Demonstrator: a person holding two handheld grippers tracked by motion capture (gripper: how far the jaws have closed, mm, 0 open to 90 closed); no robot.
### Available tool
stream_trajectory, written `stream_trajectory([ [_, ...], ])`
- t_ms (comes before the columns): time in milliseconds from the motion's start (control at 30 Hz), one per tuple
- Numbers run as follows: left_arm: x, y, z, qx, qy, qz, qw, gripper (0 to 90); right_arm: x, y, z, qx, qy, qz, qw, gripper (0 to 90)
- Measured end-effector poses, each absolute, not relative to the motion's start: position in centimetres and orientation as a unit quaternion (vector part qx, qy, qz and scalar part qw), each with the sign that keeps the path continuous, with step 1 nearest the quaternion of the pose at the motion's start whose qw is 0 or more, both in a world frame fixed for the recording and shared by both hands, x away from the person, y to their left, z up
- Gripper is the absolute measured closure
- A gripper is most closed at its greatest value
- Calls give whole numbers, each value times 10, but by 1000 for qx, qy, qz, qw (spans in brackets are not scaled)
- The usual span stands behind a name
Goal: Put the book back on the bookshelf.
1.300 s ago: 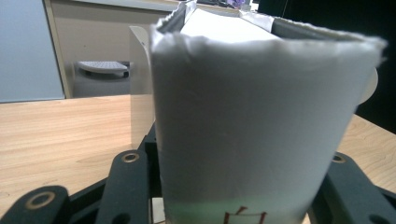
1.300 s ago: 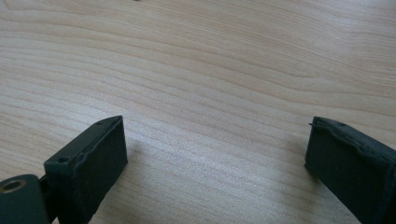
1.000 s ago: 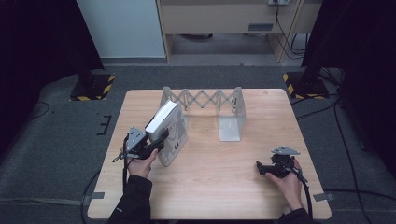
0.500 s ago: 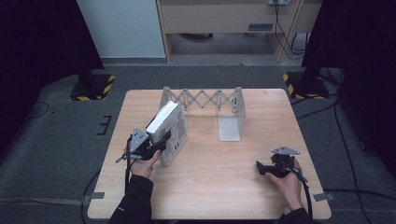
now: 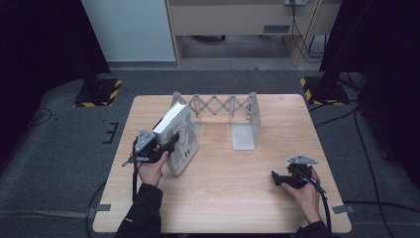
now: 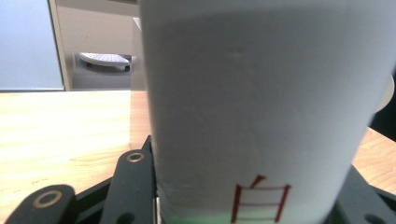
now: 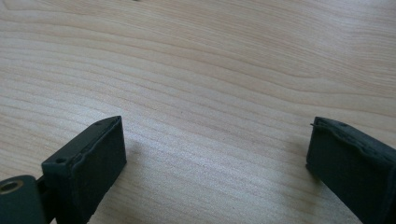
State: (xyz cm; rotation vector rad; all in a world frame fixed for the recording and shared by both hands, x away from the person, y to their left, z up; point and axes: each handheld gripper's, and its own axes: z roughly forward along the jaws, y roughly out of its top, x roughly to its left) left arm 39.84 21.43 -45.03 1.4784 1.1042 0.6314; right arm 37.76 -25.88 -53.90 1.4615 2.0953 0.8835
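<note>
A thick white book (image 5: 181, 136) with dark print on its cover stands tilted on the left part of the wooden table (image 5: 237, 203). My left gripper (image 5: 168, 146) grips it from the left, across its spine. In the left gripper view the white spine (image 6: 252, 107), marked with a red character, sits between the black jaws, which have just been closing on it. My right gripper (image 5: 275, 178) rests near the front right of the table, held by a hand. Its jaws stand wide apart over bare wood (image 7: 215, 154), with nothing between them.
A metal extending book rack (image 5: 223, 105) with a scissor lattice stands at the back middle. Its right end plate (image 5: 246, 130) is upright, with a flat foot toward me. Dark floor and taped stand bases surround the table.
</note>
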Motion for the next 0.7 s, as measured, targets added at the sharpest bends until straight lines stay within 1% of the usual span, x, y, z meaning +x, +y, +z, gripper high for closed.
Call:
stream_trajectory([
  [167,404,212,-440,633,467,266,557,527,378,-259,-539,528,757,319,217,50],
  [400,407,215,-429,624,469,274,562,527,378,-259,-539,527,757,319,217,48],
  [567,420,213,-424,613,476,279,566,526,378,-259,-539,527,757,319,217,47],
  [700,431,206,-424,615,475,283,562,525,378,-259,-539,527,757,319,217,47],
])
